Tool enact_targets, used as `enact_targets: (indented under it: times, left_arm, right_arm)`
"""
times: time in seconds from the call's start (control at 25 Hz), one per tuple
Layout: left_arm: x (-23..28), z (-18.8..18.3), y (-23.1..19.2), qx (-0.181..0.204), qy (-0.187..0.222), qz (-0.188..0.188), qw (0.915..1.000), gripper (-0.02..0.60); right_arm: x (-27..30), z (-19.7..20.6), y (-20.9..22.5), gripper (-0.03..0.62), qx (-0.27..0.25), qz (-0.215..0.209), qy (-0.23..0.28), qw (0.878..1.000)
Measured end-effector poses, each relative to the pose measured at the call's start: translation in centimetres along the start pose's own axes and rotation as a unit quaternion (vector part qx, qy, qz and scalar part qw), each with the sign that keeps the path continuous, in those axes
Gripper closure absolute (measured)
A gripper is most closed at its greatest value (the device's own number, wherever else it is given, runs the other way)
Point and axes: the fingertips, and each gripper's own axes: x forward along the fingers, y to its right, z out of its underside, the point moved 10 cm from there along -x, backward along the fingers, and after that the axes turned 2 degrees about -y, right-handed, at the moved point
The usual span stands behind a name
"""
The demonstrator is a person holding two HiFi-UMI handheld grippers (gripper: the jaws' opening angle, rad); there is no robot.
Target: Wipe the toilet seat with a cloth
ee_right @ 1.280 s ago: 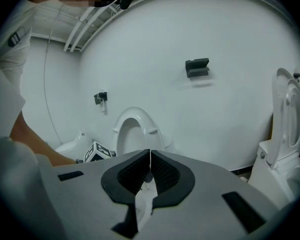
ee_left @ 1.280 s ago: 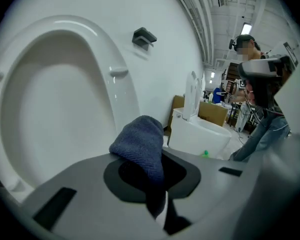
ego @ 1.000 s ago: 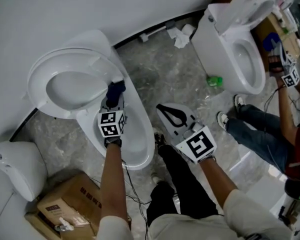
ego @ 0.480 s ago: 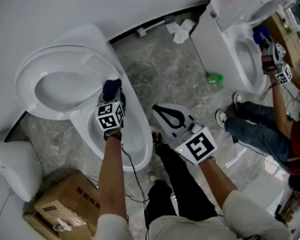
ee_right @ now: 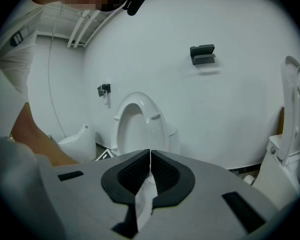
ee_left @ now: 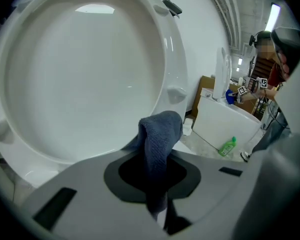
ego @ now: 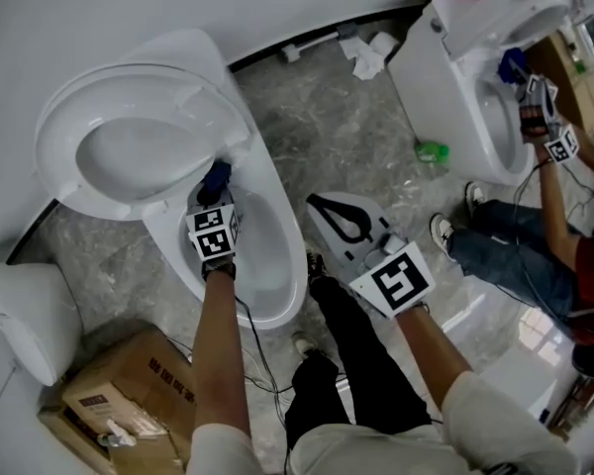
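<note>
Your cloth (ee_left: 160, 134) is dark blue, bumpy and bunched up. Your left gripper (ego: 216, 198) is squeezed tight on it. The cloth sits over the back of the toilet bowl (ego: 282, 265), right by the bottom edge of the white toilet seat (ego: 69, 127), which is tipped up. Whether cloth and seat touch is hard to tell. Your right gripper (ego: 339, 228) is squeezed together, holding nothing, over the floor beside the bowl.

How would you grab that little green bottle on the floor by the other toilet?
Take the green bottle across the middle of its body, not the thin cap end. Come from the open floor side, because the second toilet stands close on its other side. It is too small to tell if it stands or lies. The right gripper is shut, so it would have to open first.
</note>
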Motion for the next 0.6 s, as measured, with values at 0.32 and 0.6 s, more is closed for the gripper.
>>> enact_targets:
  times: [0.32, 0.6]
  left_arm:
    - [-2.5, 1.9, -3.1, -0.002, -0.022, -0.037, 0.9991, 0.545]
    - [-5.4, 3.6, -8.4, -0.024, -0.044, -0.13, 0.9902, 0.545]
  right_arm:
    - [0.5, -0.7, -1.4, 0.566, -0.007, -0.007, -0.001, 1.0]
    - [1.2, -1.3, -2.1, 0.566, -0.007, -0.006, -0.006, 1.0]
